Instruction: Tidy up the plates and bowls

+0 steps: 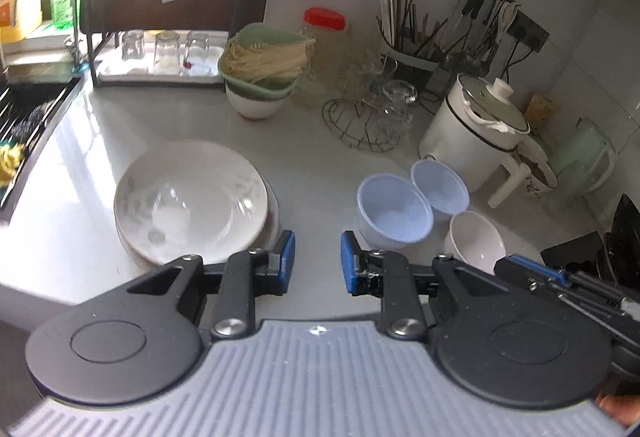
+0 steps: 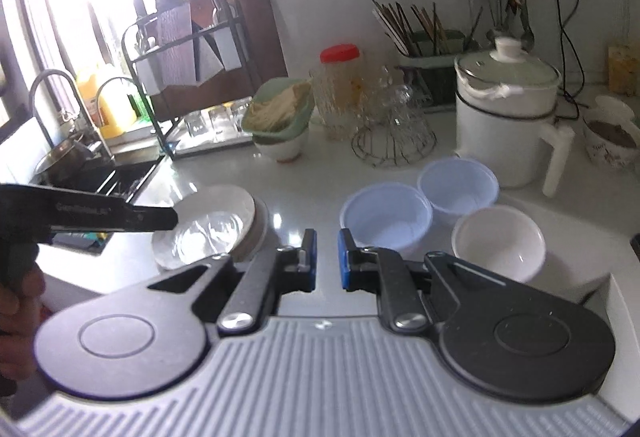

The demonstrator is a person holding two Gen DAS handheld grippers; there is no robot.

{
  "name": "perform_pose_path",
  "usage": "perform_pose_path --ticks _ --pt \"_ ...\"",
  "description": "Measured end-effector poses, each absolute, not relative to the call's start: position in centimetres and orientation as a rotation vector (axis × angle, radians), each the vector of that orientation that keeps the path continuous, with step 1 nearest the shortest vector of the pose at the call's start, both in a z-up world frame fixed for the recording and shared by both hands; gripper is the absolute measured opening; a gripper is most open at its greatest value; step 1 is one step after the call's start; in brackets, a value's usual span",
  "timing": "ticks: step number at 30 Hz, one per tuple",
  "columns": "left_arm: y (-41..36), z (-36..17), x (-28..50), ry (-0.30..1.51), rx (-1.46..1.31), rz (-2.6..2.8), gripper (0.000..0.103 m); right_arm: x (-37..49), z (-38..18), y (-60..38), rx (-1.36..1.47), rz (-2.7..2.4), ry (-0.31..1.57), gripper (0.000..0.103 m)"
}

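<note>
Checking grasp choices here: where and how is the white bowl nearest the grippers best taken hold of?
By its rim, I'd judge. The white bowl sits upright and open, so one finger can go inside and one outside. Take the near edge, since the two pale blue bowls crowd its far side.

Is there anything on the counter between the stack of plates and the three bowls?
No. Both wrist views show bare counter between the plates and the bowls.

Counts: 2 pale blue bowls (image 1: 394, 209) (image 1: 440, 186), centre right; 1 white bowl (image 1: 476, 241), lower right. Plate stack (image 1: 191, 202), centre left: at least 2, exact number unclear. 1 red-lidded jar (image 1: 324, 37), 1 white pot (image 1: 476, 133).
</note>
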State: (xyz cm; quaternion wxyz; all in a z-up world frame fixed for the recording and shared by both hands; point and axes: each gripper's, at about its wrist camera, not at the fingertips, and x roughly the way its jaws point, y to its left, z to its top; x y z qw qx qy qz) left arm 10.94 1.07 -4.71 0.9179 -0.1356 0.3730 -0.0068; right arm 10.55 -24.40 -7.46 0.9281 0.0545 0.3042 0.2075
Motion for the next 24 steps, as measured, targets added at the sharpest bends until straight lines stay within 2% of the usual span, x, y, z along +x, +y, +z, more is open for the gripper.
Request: perform_pose_path --ticks 10,17,18,19,20,21,22,24 --pt "-1.6 -5.3 10.6 0.852 -0.240 -0.032 0.028 8.6 -8.9 -26.9 0.164 0.388 0.683 0.015" --pt "-1.2 -5.6 14.6 0.862 -0.197 -0.115 0.043 9.5 -9.3 -27.0 0.193 0.290 0.679 0.016" --pt "-1.1 -5.8 15.3 0.865 -0.190 -0.126 0.047 9.9 -9.5 -26.9 0.199 0.268 0.678 0.020" --pt "-0.9 -5.9 16.1 0.869 -0.181 -0.136 0.048 10.2 -9.7 -26.9 0.202 0.250 0.682 0.035" --pt "-0.7 -6.0 16.9 0.874 -0.170 -0.144 0.053 10.6 -9.9 -26.9 0.206 0.228 0.685 0.045" --pt "-0.6 -6.1 17.7 0.882 -0.161 -0.151 0.058 10.8 -10.1 -26.8 0.213 0.201 0.687 0.065" --pt "-0.4 -6.2 18.6 0.891 -0.155 -0.162 0.060 11.2 -10.2 -26.8 0.226 0.166 0.689 0.073" --pt "-0.1 -6.3 20.0 0.902 -0.147 -0.192 0.063 11.8 -10.5 -26.8 0.256 0.122 0.695 0.072"
